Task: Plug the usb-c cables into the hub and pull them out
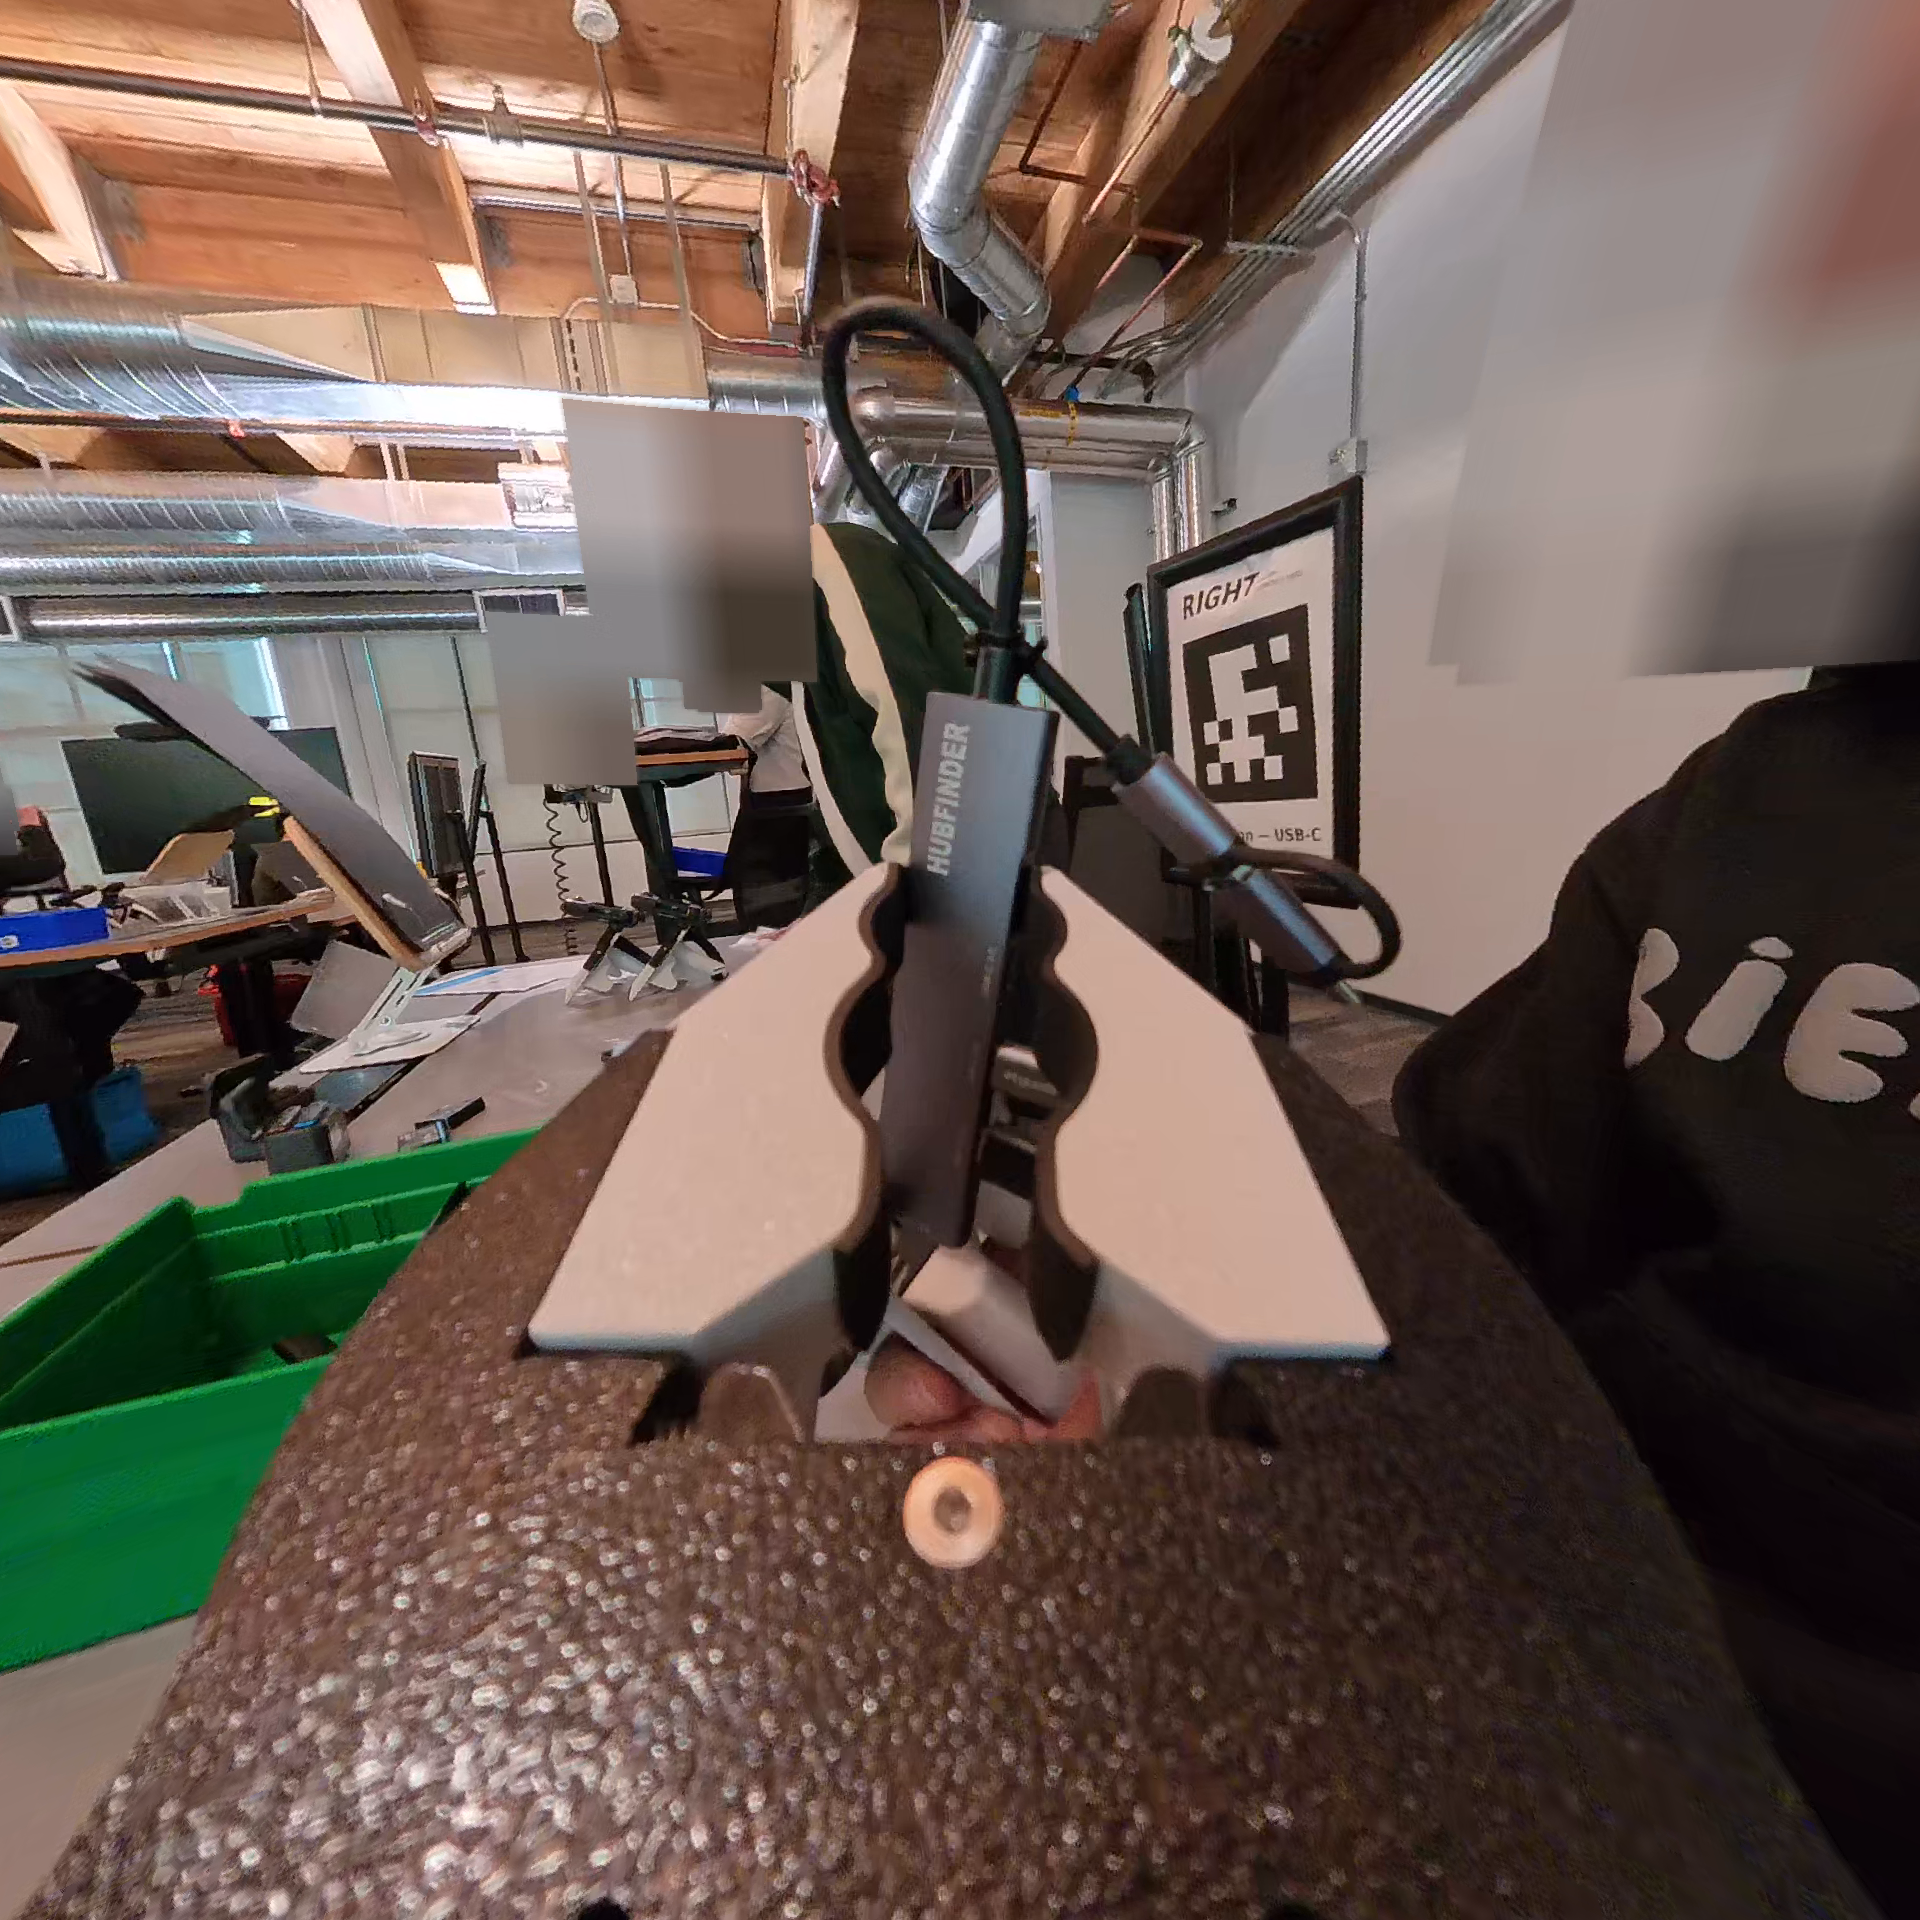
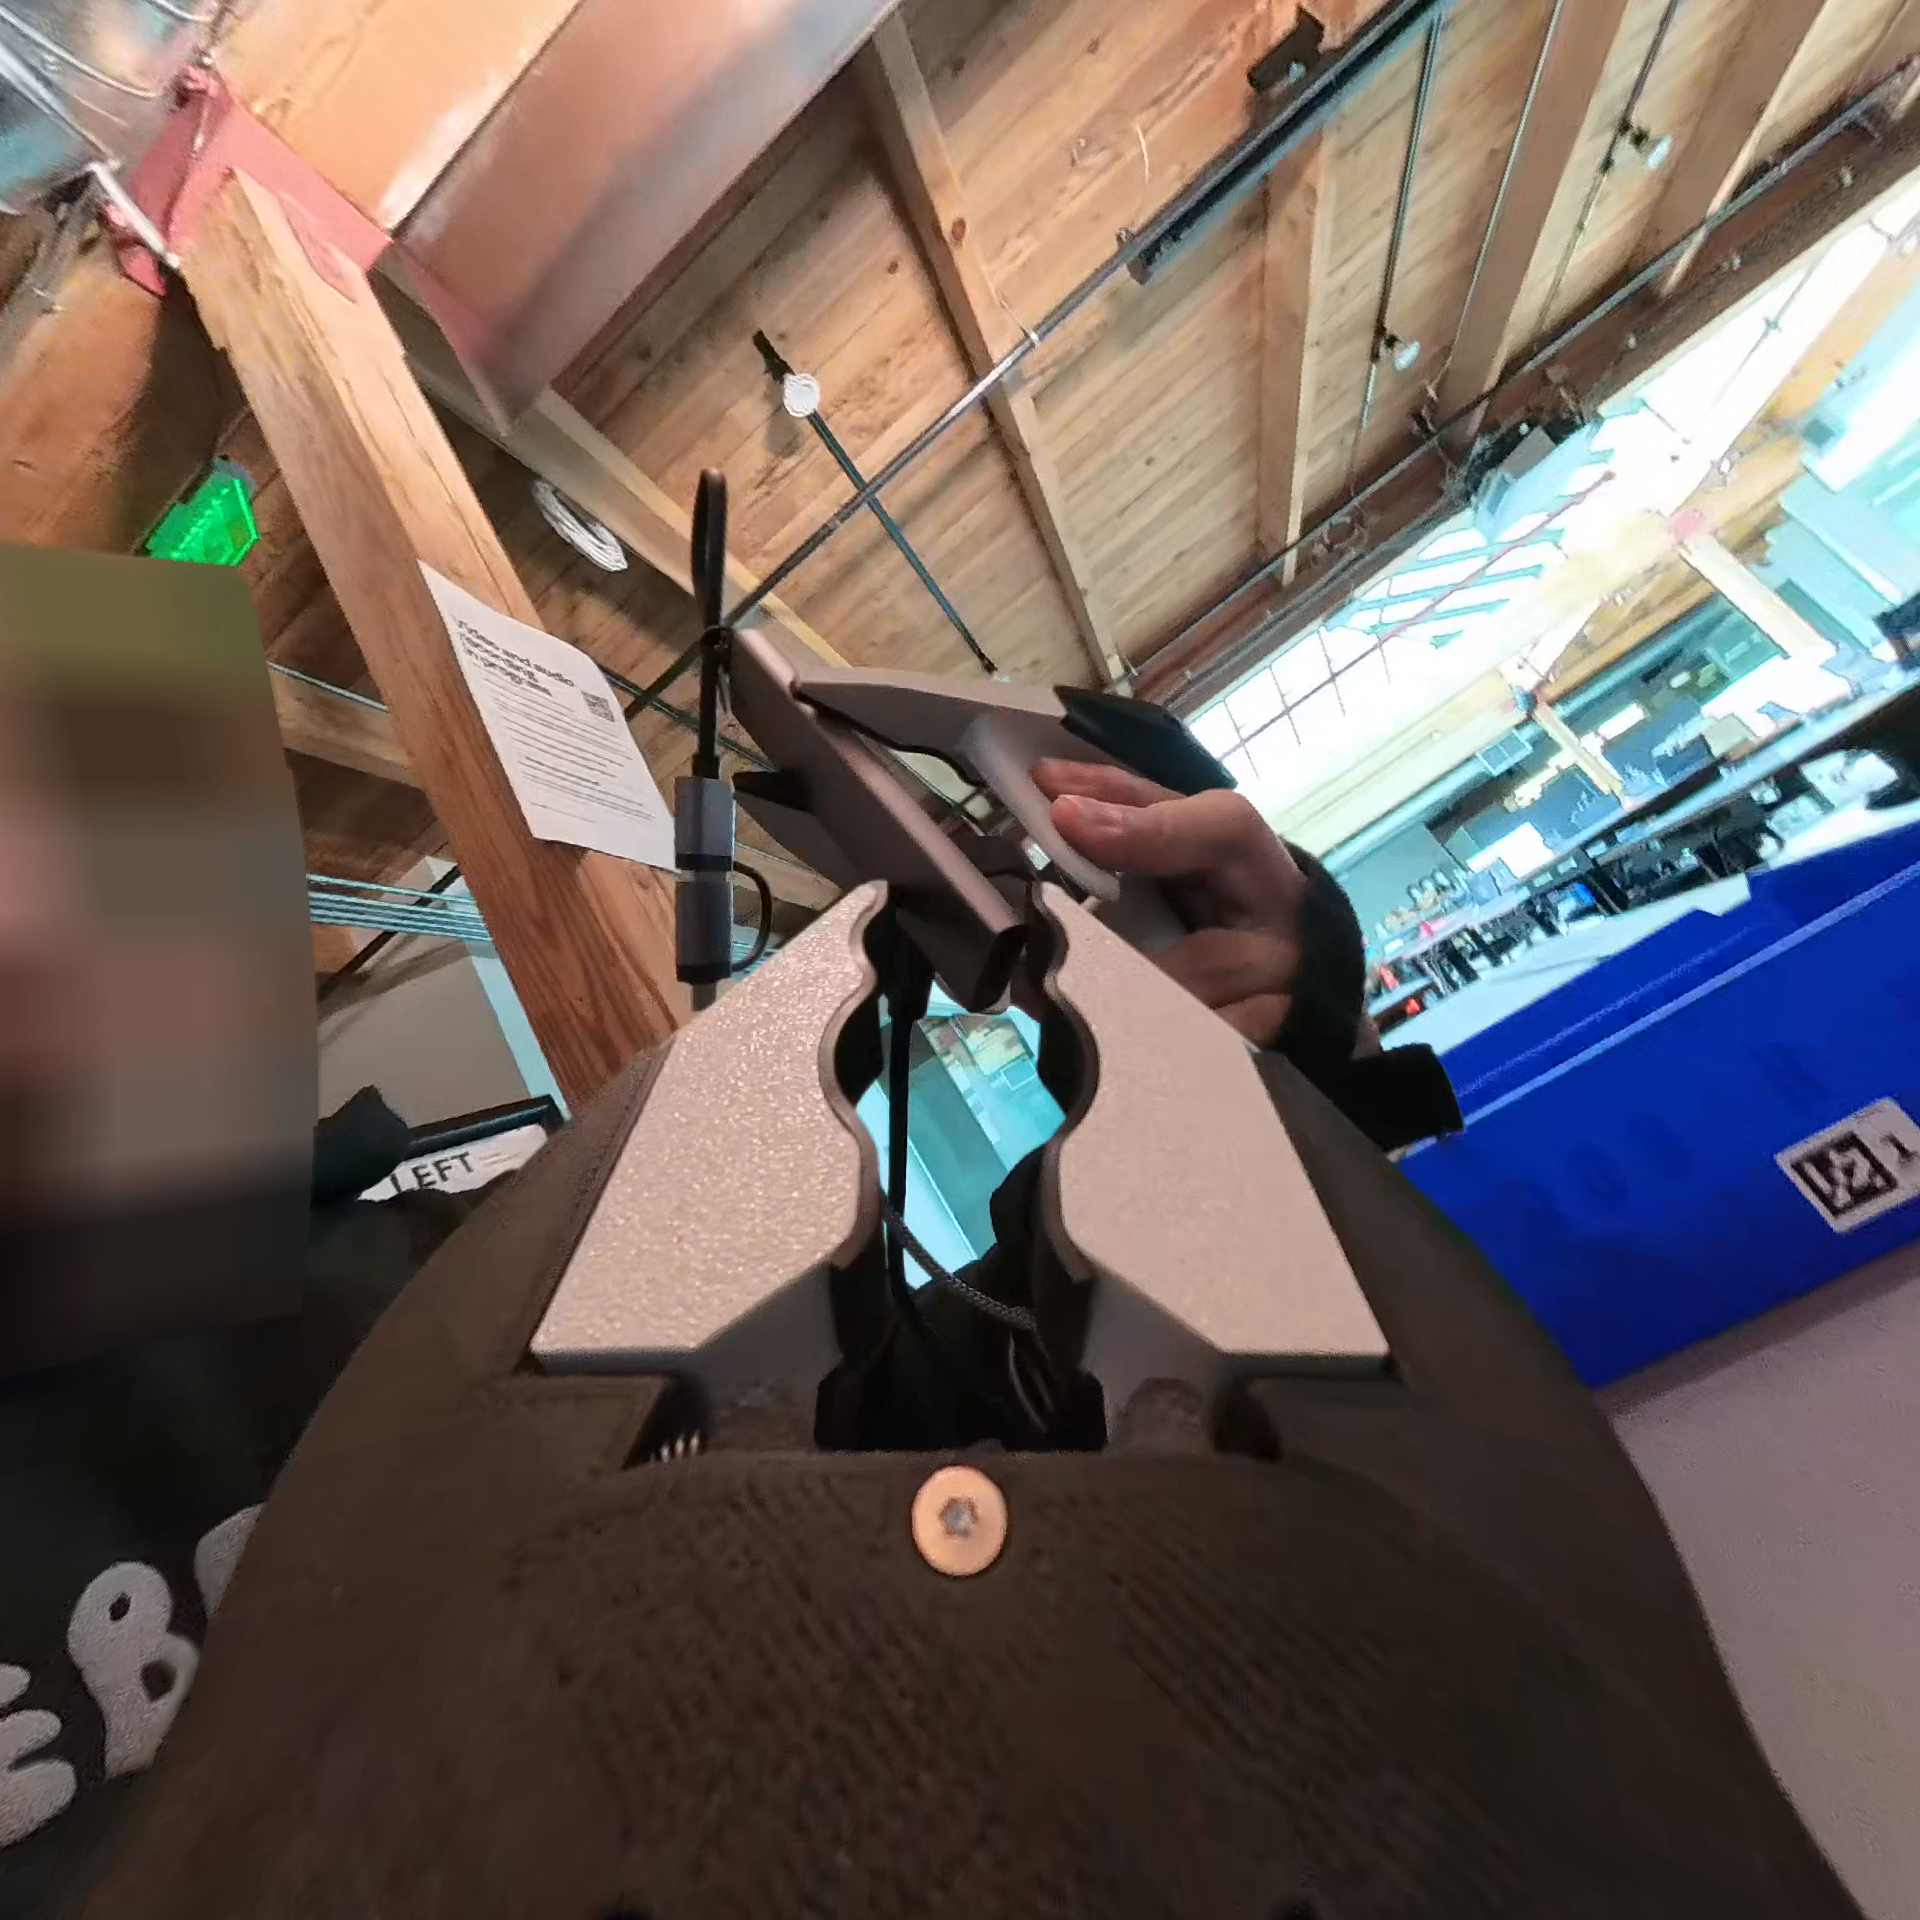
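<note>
My left gripper (image 1: 966, 883) is shut on the dark grey hub (image 1: 956, 966) and holds it upright in the air. The hub's own black lead (image 1: 914, 343) loops above it and ends in a grey connector (image 1: 1226, 862) hanging at the right. In the right wrist view my right gripper (image 2: 966, 904) is at the hub's (image 2: 852, 790) lower end, jaws nearly together. A black braided usb-c cable (image 2: 899, 1091) runs down between its fingers, with a black plug (image 2: 1003, 864) at the hub's edge. The left gripper's fingers (image 2: 914, 707) clamp the hub farther up.
A person in a black sweatshirt (image 1: 1714, 1143) is close on the right; their hand (image 2: 1174, 883) holds the left gripper. A green bin (image 1: 156, 1351) sits on the table at the lower left. A blue bin (image 2: 1662, 1091) is to the right. A wooden post (image 2: 416, 623) stands behind. The tips of one gripper are about 5 cm away from the tips of the other.
</note>
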A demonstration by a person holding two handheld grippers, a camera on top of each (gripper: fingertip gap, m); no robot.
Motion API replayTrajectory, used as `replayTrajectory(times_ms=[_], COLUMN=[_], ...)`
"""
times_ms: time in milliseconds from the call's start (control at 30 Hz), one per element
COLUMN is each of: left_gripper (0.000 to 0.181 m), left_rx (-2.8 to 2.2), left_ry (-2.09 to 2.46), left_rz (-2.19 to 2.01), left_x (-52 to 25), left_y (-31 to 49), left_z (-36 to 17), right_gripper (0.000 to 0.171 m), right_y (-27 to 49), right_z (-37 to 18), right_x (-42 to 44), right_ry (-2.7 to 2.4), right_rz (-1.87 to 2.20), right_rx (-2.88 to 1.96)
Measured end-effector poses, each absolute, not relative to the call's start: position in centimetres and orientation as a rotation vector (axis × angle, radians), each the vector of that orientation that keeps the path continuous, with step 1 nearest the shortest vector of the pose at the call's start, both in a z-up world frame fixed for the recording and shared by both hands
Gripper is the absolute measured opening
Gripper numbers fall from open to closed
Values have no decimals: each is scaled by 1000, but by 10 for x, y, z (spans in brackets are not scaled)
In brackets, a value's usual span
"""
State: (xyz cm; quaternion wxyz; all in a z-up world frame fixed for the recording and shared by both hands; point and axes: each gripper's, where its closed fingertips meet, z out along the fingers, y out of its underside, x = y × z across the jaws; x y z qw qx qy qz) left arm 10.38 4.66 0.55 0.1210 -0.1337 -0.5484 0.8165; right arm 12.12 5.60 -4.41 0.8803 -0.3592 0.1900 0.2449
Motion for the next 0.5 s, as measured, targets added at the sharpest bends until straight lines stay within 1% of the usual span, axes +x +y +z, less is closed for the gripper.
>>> replayTrajectory(times_ms=[100,233,367,400,500], left_gripper=[20,18,15,16,28], left_rx=[-471,-475,-470,-460,-366], left_ry=[-1627,-1731,-1965,-2013,-2221], left_rz=[2388,2445,2498,2508,2575], left_x=[92,92,104,106,124], left_y=[42,42,49,52,74], left_z=[17,35,36,38,41], right_gripper=[18,7,8,8,7], right_y=[48,23,24,24,12], right_z=[-31,-3,9,14,38], right_x=[107,97,99,100,109], right_ry=[288,226,272,284,332], right_rz=[488,338,139,122,94], right_rx=[-726,-679,-826,-836,-809])
